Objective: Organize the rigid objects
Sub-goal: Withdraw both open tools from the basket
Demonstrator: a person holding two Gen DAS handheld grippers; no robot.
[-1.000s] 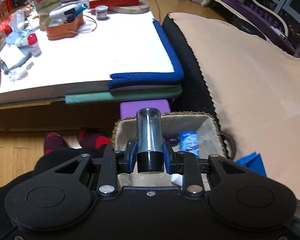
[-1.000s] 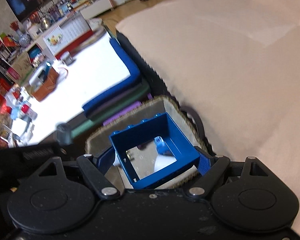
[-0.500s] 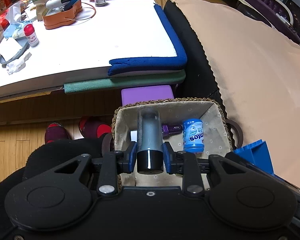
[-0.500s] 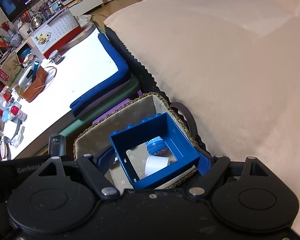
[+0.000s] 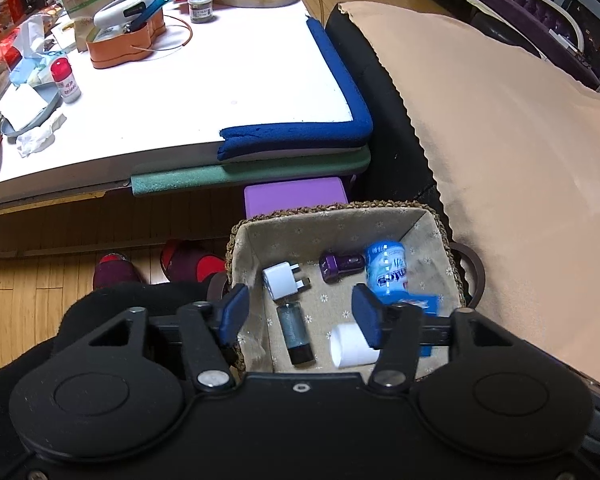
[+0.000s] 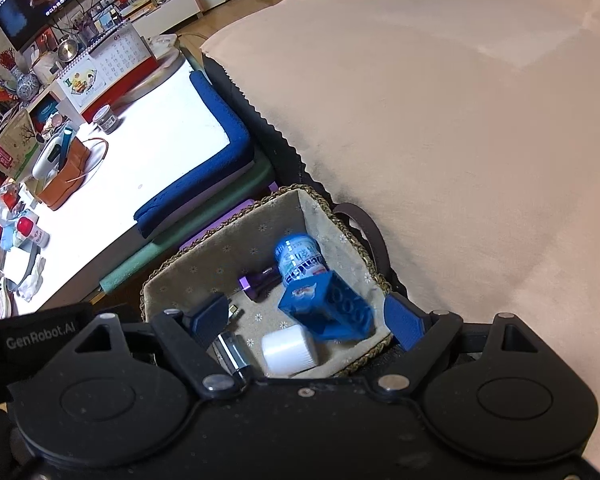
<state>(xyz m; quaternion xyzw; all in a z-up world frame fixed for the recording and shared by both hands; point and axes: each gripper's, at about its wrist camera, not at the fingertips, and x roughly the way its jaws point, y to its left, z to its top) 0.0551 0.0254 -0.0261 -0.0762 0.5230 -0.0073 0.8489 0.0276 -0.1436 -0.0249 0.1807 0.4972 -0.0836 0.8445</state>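
Left wrist view: my left jaws [image 5: 301, 318] have just been opening and stand spread, nothing between them; the clear tube [image 5: 295, 333] lies below in the woven basket [image 5: 328, 209]. My right jaws [image 6: 312, 320] are spread too, the blue block [image 6: 332, 312] loose between them beside a "mentos" bottle [image 5: 386, 270].

A woven basket [image 5: 440, 216] sits below both sets of jaws. On its cloth lining lie a clear tube [image 5: 294, 330], a white plug [image 5: 282, 280], a purple charger [image 5: 338, 267], a blue bottle [image 5: 386, 270], a white cap [image 5: 350, 346] and a blue block [image 6: 332, 310].
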